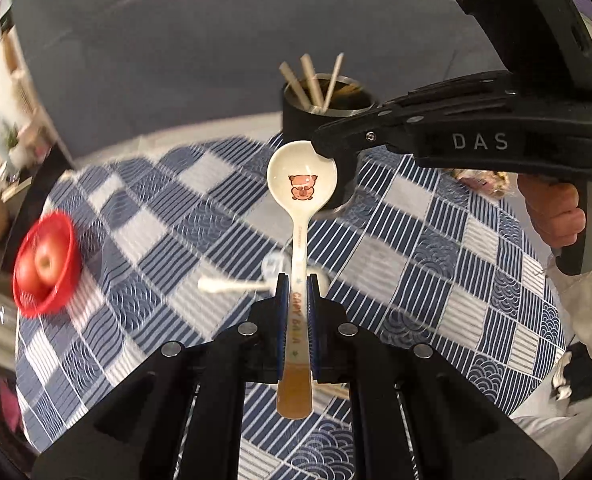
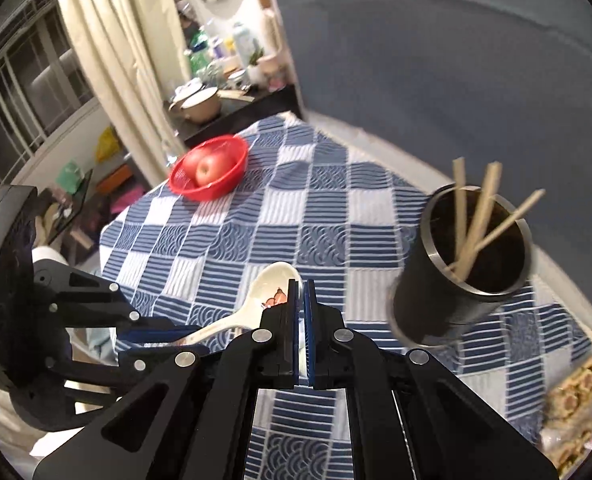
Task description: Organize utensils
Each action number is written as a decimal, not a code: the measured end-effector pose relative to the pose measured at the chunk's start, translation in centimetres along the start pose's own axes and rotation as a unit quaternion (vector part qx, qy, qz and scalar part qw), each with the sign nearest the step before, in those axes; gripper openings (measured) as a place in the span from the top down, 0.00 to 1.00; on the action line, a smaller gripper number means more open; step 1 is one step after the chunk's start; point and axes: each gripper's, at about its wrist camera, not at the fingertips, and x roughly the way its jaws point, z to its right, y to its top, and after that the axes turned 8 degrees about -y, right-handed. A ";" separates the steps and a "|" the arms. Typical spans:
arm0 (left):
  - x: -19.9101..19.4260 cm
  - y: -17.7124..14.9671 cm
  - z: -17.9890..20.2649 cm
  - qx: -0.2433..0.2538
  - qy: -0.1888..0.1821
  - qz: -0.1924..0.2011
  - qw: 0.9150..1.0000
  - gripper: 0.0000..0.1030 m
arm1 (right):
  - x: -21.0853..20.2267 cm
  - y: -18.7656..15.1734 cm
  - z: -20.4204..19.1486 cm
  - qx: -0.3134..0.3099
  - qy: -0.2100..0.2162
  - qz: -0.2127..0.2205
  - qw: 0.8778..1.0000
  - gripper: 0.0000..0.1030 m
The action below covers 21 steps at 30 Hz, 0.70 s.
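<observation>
While the left gripper (image 1: 297, 300) clamps the spoon's (image 1: 301, 178) handle and the right gripper (image 2: 302, 300) pinches its bowl rim, opposing pulls could twist it loose short of the holder (image 2: 461, 268).

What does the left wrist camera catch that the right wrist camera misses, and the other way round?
Only the left wrist view shows a second white spoon lying on the cloth and the hand holding the right gripper. Only the right wrist view shows the curtain and a cluttered shelf. Both show the capybara spoon clamped in the left gripper, the chopstick cup and the red apple basket.
</observation>
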 end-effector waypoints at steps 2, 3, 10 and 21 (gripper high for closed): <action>-0.2 0.9 0.4 0.011 -0.008 0.007 1.000 0.91 | -1.1 0.3 0.6 0.004 -0.010 0.009 1.000 0.98; -0.3 1.3 0.6 0.015 -0.011 0.009 1.000 0.91 | -1.7 0.5 1.0 0.006 -0.016 0.014 1.000 0.98; -1.1 5.2 1.0 0.057 -0.035 0.022 0.998 0.91 | -4.1 2.2 2.9 0.025 -0.049 0.036 0.998 1.00; 1.7 10.8 -1.2 0.134 -0.053 -0.033 0.989 1.00 | -1.6 2.3 5.1 0.087 -0.058 0.029 0.994 1.00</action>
